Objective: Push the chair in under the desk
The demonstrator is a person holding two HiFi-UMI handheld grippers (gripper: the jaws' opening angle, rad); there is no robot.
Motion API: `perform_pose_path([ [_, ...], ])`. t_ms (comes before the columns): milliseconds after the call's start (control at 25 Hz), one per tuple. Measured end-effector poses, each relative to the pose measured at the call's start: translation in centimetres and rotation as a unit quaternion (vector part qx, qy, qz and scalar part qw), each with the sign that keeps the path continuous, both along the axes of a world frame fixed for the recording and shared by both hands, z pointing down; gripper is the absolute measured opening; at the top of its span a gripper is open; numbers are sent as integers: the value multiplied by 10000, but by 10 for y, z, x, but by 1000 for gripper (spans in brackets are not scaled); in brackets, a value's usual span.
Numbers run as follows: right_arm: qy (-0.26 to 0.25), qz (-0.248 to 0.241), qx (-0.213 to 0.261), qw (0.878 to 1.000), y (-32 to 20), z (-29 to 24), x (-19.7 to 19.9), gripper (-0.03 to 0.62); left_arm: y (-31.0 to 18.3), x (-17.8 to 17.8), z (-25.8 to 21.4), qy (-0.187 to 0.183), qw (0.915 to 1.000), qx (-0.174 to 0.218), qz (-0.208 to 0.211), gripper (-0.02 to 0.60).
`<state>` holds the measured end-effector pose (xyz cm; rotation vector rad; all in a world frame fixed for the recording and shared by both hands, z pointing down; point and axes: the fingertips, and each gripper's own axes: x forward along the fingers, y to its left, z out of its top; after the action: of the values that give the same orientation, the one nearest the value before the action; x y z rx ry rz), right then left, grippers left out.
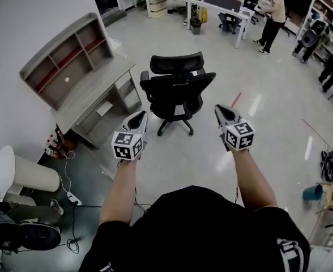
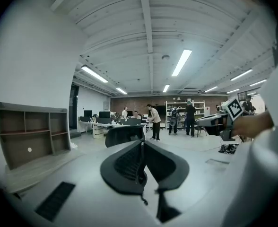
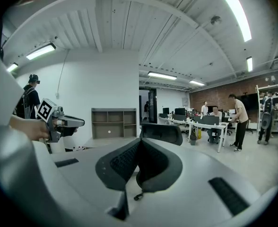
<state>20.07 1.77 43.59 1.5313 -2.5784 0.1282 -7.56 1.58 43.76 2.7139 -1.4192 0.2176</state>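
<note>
Currently gripped: nothing. The left gripper (image 1: 139, 118) and the right gripper (image 1: 223, 111) each have their jaws pressed together and empty, and both are short of the chair.
Chair position: the black mesh office chair with headrest and castor base (image 1: 176, 92) stands on the glossy grey floor (image 1: 251, 152). It is beside the grey wooden desk with shelf hutch (image 1: 93, 89) but apart from it, not under it.
Step judged: approach, with no contact yet.
Risk, slip: the narrow closed jaw tips may skate off the mesh or the curved backrest. Cause: small contact area.
Risk, swivel: the seat may spin or the castors drift off line. Cause: uneven pressure between the two grippers.
Risk, collision: the armrests or base may strike the desk's drawer pedestal (image 1: 131, 92). Cause: chair not aligned with the kneehole before the push.
</note>
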Motion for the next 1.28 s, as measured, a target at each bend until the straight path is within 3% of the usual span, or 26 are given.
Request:
perform_pose_path([
  [680,78,142,2,9999,-20,-4,-17,-3,-21,-17,4,71,9998,-44,159,26],
  [1280,-39,122,-187,9997,-133,17,7,-3,-125,6,18,-53,9998,-195,92,26],
])
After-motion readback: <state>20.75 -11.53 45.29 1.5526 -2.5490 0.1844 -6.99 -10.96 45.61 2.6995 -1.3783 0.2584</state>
